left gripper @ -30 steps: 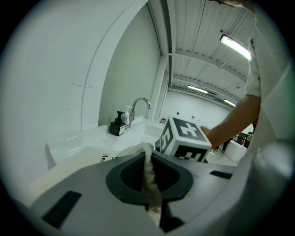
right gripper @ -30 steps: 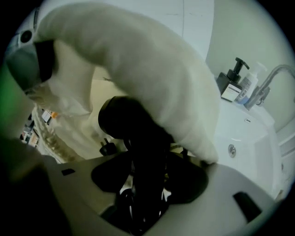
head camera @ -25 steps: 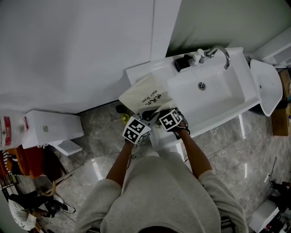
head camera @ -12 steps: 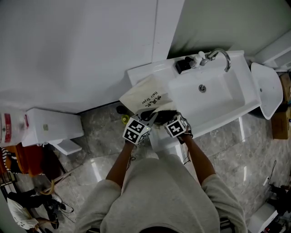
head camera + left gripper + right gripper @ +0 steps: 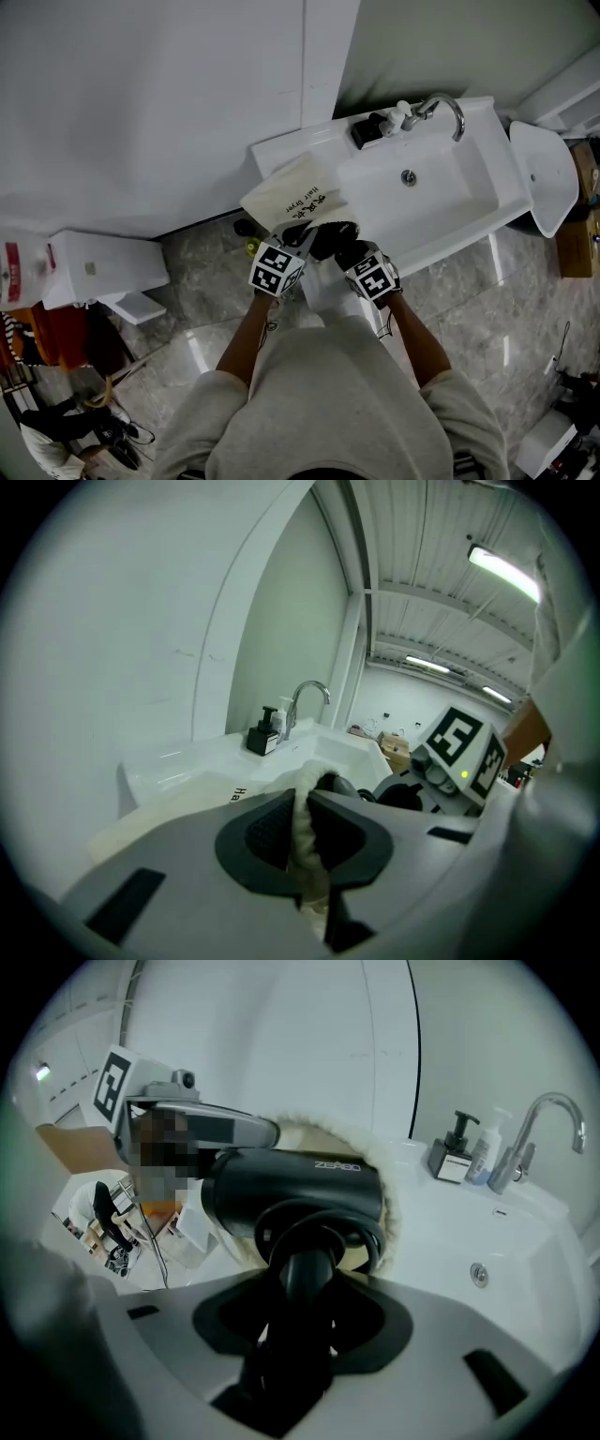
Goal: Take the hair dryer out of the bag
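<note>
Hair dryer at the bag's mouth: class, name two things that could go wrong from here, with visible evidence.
1. The right tool, its jaws just closed further, grips the hair dryer only by its handle; the bulky body could twist or slip toward the sink.
2. The looped cord lies at the mouth of the bag, and the left tool pinches a thin fold; a snag might drag the bag or free that fold.

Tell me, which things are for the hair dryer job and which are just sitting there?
For the job: hair dryer, in the right gripper; bag, pinched by the left gripper.
Just sitting there: faucet, soap dispenser, sink.
</note>
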A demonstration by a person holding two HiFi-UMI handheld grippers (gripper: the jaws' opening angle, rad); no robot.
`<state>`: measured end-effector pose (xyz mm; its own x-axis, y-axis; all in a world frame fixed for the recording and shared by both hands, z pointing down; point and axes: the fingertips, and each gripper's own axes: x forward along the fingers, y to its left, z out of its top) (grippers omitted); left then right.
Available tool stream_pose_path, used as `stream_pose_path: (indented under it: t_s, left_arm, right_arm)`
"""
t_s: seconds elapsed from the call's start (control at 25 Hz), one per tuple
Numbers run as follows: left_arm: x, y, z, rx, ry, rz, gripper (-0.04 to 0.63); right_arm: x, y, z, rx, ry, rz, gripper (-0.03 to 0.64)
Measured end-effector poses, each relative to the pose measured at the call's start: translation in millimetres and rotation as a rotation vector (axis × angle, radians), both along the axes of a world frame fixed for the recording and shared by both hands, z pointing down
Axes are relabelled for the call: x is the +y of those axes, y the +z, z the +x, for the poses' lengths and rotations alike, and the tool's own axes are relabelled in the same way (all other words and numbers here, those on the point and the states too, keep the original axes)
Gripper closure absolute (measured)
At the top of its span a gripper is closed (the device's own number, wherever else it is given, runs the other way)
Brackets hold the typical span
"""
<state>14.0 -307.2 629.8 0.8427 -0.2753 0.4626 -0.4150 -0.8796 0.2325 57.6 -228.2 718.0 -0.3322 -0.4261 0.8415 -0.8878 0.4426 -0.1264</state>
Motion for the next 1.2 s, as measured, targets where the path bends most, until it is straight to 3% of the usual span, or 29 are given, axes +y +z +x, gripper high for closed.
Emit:
stream_pose_path:
  t_s: [0.28, 0.64, 1.2]
  left_arm:
    - [-3, 0, 1, -0.001, -0.023, -0.008, 0.572]
    - [1, 3, 5, -0.034, -0.018, 0.006, 0.571]
    - [10, 0, 0, -0.047, -0.051, 0.032, 0.571]
  right_arm:
    - [16, -20, 6, -0.074, 0.042, 0.063, 0.442]
    - [24, -56, 22, -0.174, 0.169, 0.233, 0.442]
    - [5, -140, 55, -0.225, 0.295, 0.475, 0.442]
